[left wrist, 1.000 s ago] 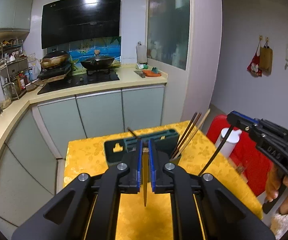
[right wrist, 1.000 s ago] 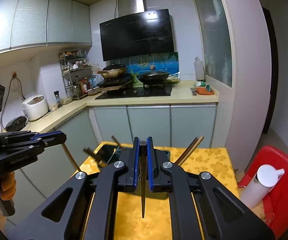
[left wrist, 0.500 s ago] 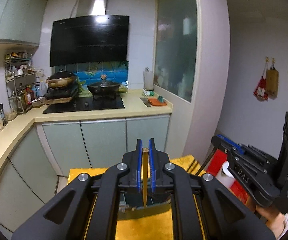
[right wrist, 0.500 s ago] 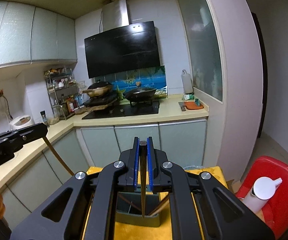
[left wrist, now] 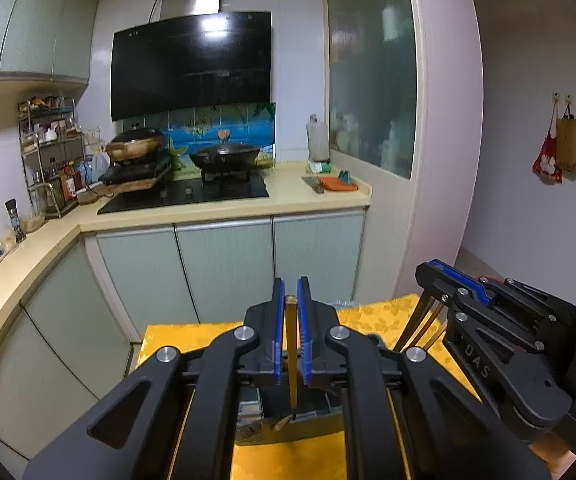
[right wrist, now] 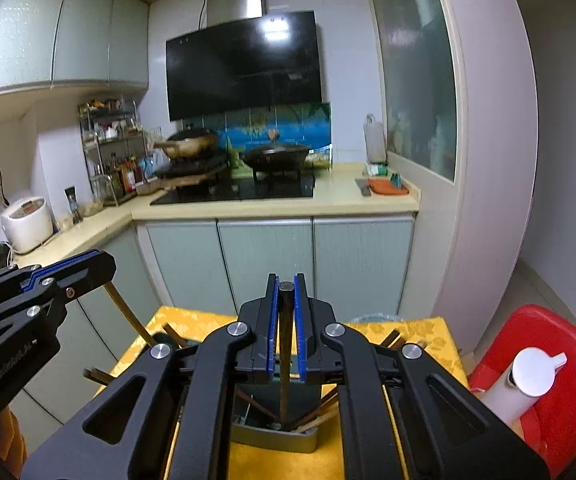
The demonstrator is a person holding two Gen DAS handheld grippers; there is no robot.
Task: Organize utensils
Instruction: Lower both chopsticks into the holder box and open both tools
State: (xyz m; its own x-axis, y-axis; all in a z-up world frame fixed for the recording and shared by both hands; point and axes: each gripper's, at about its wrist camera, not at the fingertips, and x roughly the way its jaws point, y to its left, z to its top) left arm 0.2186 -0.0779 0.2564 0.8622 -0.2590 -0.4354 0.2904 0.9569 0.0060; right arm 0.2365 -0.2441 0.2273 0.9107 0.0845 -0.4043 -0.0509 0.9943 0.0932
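My left gripper [left wrist: 290,300] is shut on a pale yellow chopstick [left wrist: 291,352]. Its tip hangs down into the grey-green utensil holder [left wrist: 308,420] on the yellow tablecloth. My right gripper [right wrist: 286,292] is shut on a dark chopstick [right wrist: 285,360], and that tip reaches into the same holder [right wrist: 272,436]. Several other chopsticks [right wrist: 320,416] lean inside the holder. In the right wrist view the left gripper [right wrist: 100,264] shows at the left with its chopstick [right wrist: 126,316] slanting down. In the left wrist view the right gripper [left wrist: 428,272] is close on the right.
The yellow-clothed table [right wrist: 408,328] stands in front of the kitchen cabinets [left wrist: 224,272]. A red stool [right wrist: 560,336] with a white pump bottle [right wrist: 528,372] stands to its right. The counter holds a stove with two woks [left wrist: 224,156], a spice rack and a rice cooker [right wrist: 28,222].
Both grippers have moved forward over the holder, which was ahead of them and now lies under the fingers. Both chopstick tips now point into it. The two grippers are closer together.
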